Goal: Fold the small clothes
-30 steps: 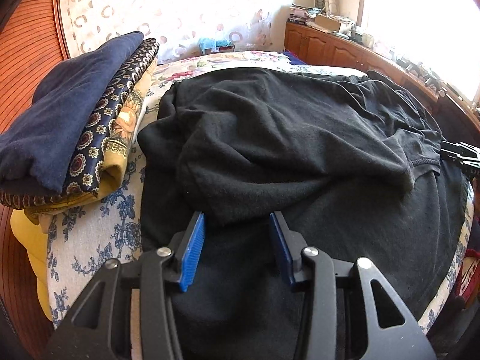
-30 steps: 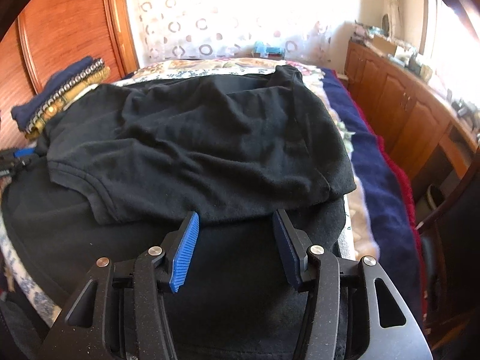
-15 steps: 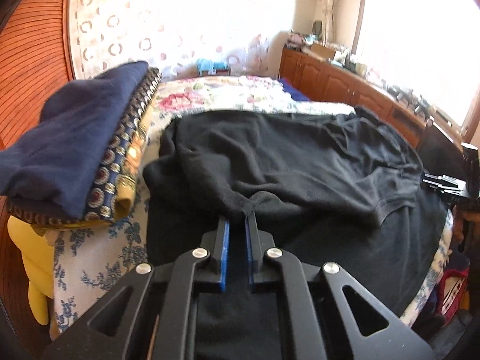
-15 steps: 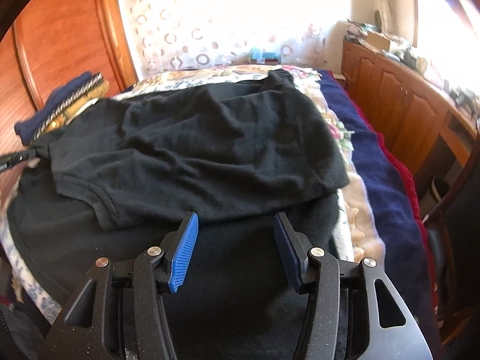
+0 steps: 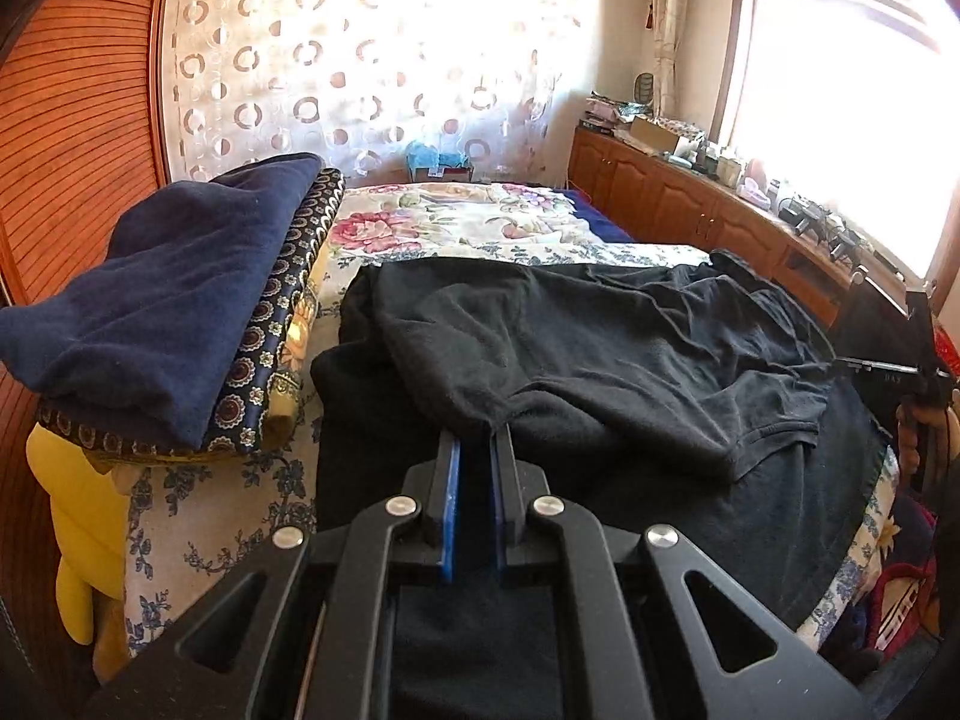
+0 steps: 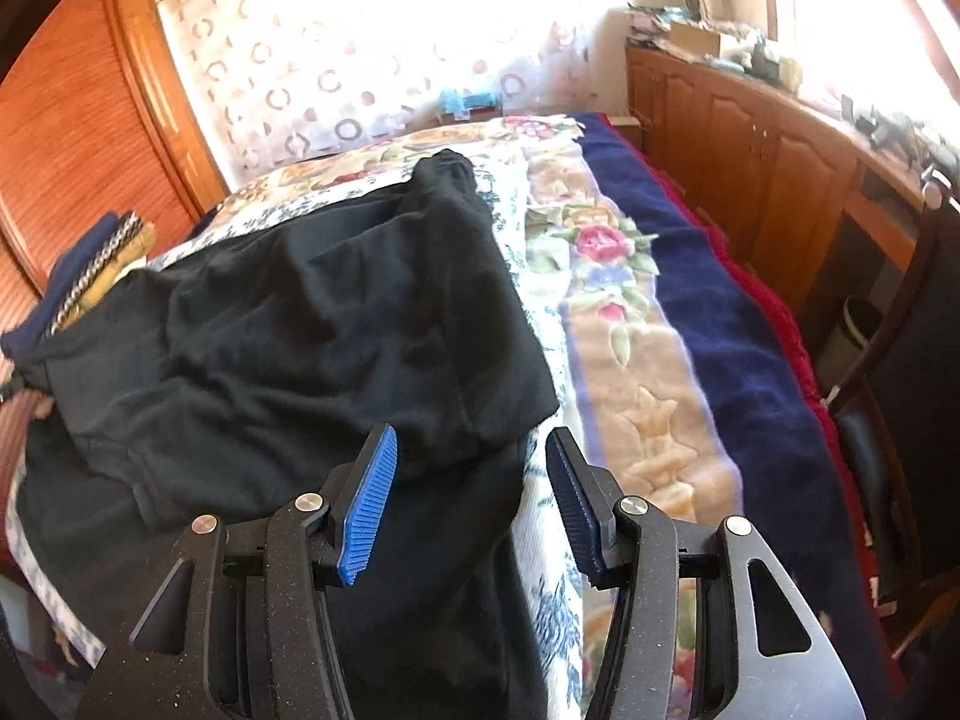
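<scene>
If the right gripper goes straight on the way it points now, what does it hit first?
Most likely the near corner of the black garment, which lies just ahead of the open right gripper. The floral bedcover is right beside it, and depth is hard to judge.

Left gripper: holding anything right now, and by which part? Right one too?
The left gripper is shut on the black garment, pinching its near hem edge. The right gripper is open, holding nothing; the garment's corner lies between its jaws.

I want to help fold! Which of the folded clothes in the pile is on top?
The plain navy blue cloth is on top. The dotted patterned one and the yellow one lie under it.
</scene>
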